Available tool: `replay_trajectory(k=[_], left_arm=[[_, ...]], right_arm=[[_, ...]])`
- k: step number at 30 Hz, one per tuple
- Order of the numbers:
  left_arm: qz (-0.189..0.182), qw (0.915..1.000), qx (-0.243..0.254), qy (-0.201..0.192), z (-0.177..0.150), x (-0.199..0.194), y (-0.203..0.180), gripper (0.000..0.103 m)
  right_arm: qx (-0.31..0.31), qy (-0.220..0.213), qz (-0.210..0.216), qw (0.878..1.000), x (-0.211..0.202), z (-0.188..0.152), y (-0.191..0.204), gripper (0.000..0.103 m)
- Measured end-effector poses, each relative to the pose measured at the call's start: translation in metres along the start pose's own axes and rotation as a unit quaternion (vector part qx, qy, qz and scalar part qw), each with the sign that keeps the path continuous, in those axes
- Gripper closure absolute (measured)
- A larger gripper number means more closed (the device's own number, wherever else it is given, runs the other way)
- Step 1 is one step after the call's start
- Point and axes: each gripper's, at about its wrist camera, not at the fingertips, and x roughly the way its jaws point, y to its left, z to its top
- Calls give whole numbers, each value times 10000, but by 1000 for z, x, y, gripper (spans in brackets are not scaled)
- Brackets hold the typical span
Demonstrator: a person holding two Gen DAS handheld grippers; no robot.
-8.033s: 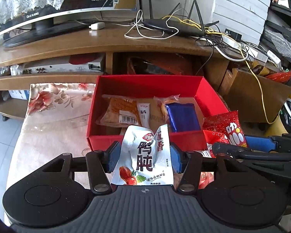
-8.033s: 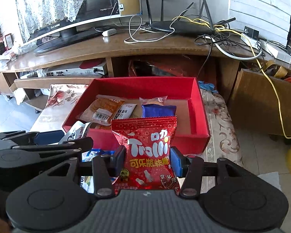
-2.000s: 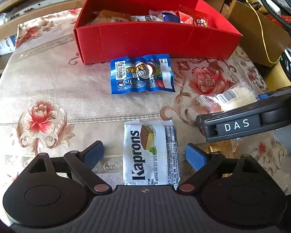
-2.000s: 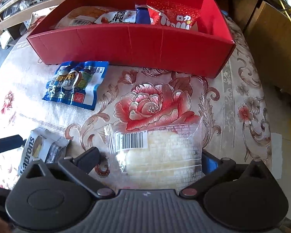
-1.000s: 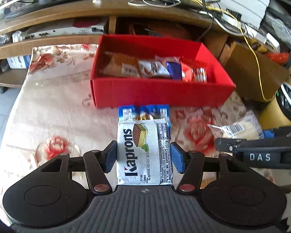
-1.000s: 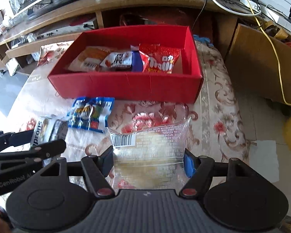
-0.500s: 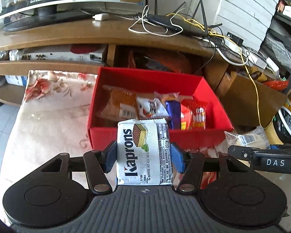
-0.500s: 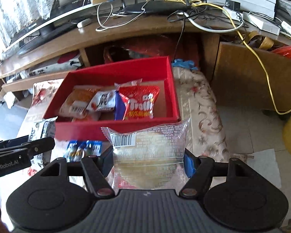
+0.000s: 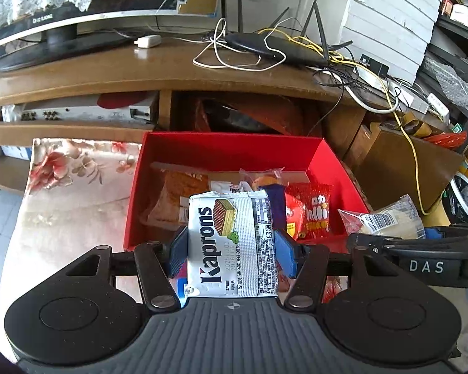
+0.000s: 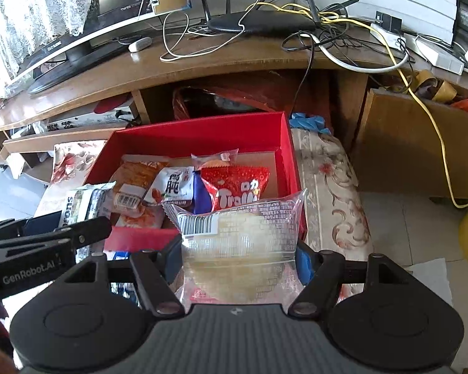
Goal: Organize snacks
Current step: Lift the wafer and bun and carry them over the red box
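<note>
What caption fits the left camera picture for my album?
Left tool grips a Kaprons wafer pack above the red snack box.

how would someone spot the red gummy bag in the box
Find the red box on the flowered cloth below the wooden TV stand. The red gummy bag stands at the right end of the snack row inside, the only red packet, with white Trolli lettering.

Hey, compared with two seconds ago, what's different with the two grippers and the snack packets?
The left gripper has closed on the Kaprons wafer packet and lifted it off the tablecloth toward the red box. The right gripper has likewise picked up the clear bun packet. The snacks already in the box, including the red Trolli bag, stayed put.
</note>
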Motion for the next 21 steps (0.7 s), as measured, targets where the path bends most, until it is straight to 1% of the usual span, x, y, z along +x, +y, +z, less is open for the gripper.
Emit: replay_trajectory(k=[2,21], left_arm=[[57,10000,66,-31,2,2,-1,38],[147,9997,205,-67,10,11,0,38]], right_arm=[[-12,-18,5,10000,2,3,1,27],[-63,42,-80,9999,13,11,5,27]])
